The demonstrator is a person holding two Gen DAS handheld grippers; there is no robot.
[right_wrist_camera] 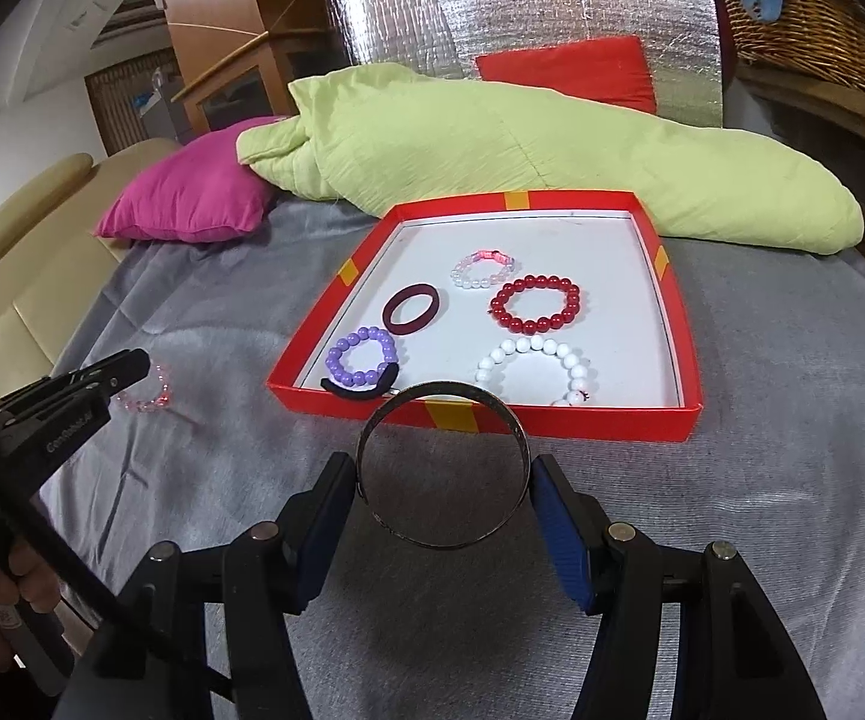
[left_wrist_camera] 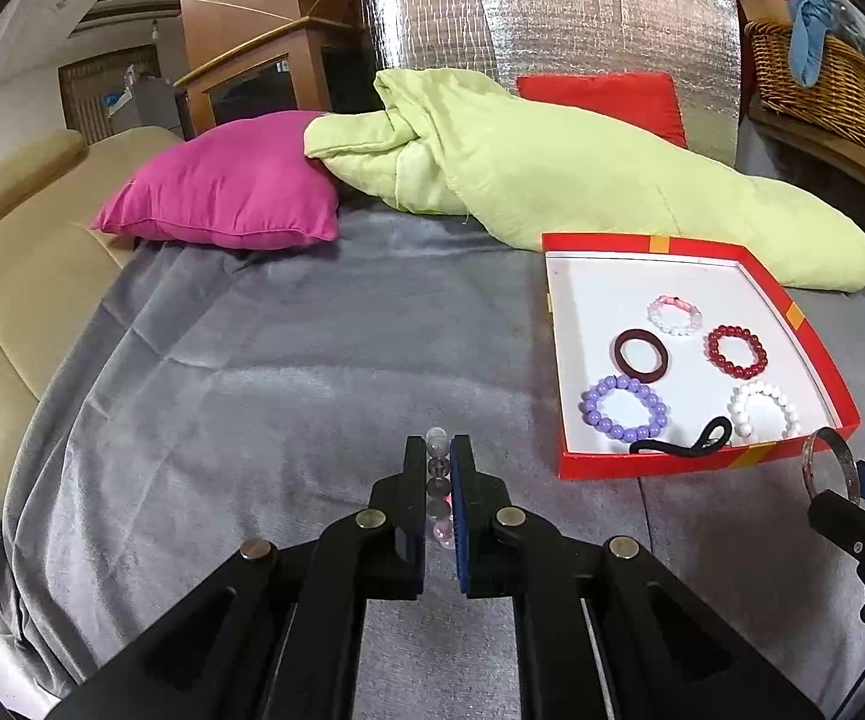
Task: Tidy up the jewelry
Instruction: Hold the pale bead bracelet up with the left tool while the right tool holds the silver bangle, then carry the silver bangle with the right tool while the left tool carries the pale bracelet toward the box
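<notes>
My left gripper (left_wrist_camera: 437, 450) is shut on a clear and pink bead bracelet (left_wrist_camera: 437, 483), which shows edge-on between the pads, low over the grey cloth. In the right wrist view the same bracelet (right_wrist_camera: 150, 393) hangs at the left gripper's tip (right_wrist_camera: 132, 367). My right gripper (right_wrist_camera: 441, 471) grips a metal bangle (right_wrist_camera: 450, 542) across its width between the blue pads, just before the front wall of a red box (right_wrist_camera: 492, 417). On the box's white floor lie purple (right_wrist_camera: 360, 357), red (right_wrist_camera: 537, 303) and white (right_wrist_camera: 531, 369) bead bracelets and a maroon hair tie (right_wrist_camera: 411, 309).
A light green quilt (right_wrist_camera: 492, 144) lies right behind the box, with a pink pillow (right_wrist_camera: 192, 192) to its left. A silver foil panel (right_wrist_camera: 522, 12) and a red cushion (right_wrist_camera: 570, 72) stand further back. A wicker basket (right_wrist_camera: 822, 18) sits at the right, a beige sofa (left_wrist_camera: 6, 276) at the left.
</notes>
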